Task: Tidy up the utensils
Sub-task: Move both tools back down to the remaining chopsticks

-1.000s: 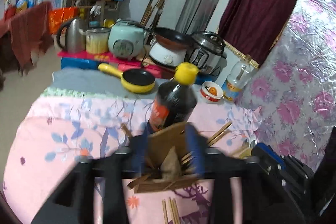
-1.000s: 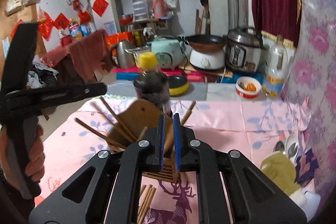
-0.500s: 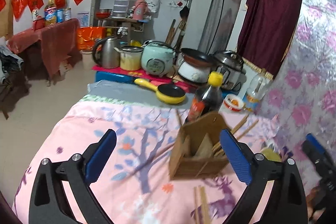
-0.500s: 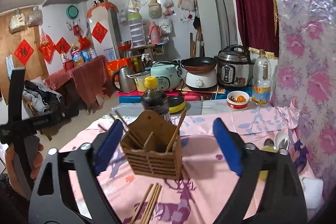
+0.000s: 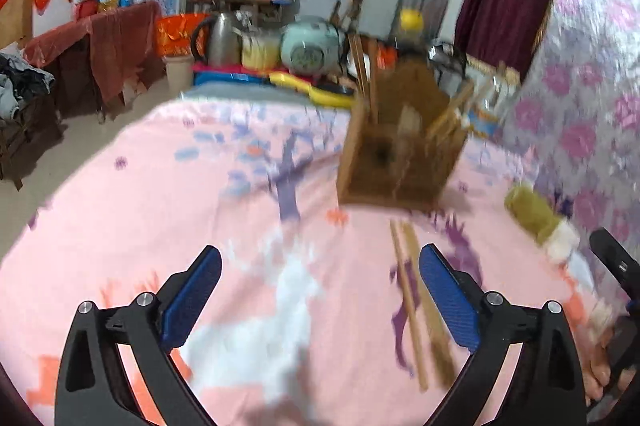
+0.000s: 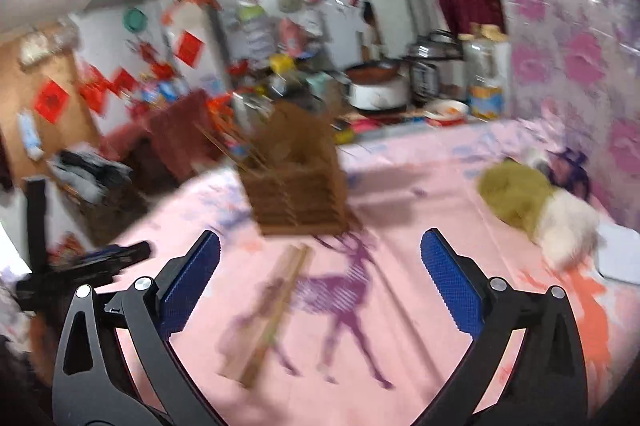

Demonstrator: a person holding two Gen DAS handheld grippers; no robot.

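- Left gripper [image 5: 320,300]: jaws stand wide apart with nothing between the blue pads; only the pink tablecloth [image 5: 160,226] shows in the gap.
- Right gripper [image 6: 320,288]: jaws likewise wide apart, gripping nothing; loose chopsticks [image 6: 276,310] lie on the cloth in the gap, nearer its left pad and touching neither pad.
- Wooden utensil holder [image 5: 400,162]: stands on the tablecloth ahead of both grippers and apart from them. Several chopsticks [image 5: 362,62] stick up out of it, some upright, some leaning.
- The loose chopsticks lie as a bundle flat on the cloth just in front of the holder. In the left wrist view they run toward the camera and pass just beside the left gripper's right finger.
- A dark bottle with a yellow cap [image 5: 411,26] stands directly behind the holder, mostly hidden by it.
- An olive and white cloth bundle [image 6: 532,202] lies to the right of the holder, near the flowered wall covering [image 6: 580,46].
- Behind the table: a steel kettle [image 5: 218,40], a pale green rice cooker [image 5: 310,46], a yellow frying pan [image 5: 316,92], and a pressure cooker [image 6: 430,66]. None lies between the grippers and the holder.
- Both views are motion-blurred; the holder's compartments and the number of chopsticks cannot be made out.
- The right gripper's body [image 5: 616,266] and fingers of the hand holding it are cut off at the left wrist view's right edge.
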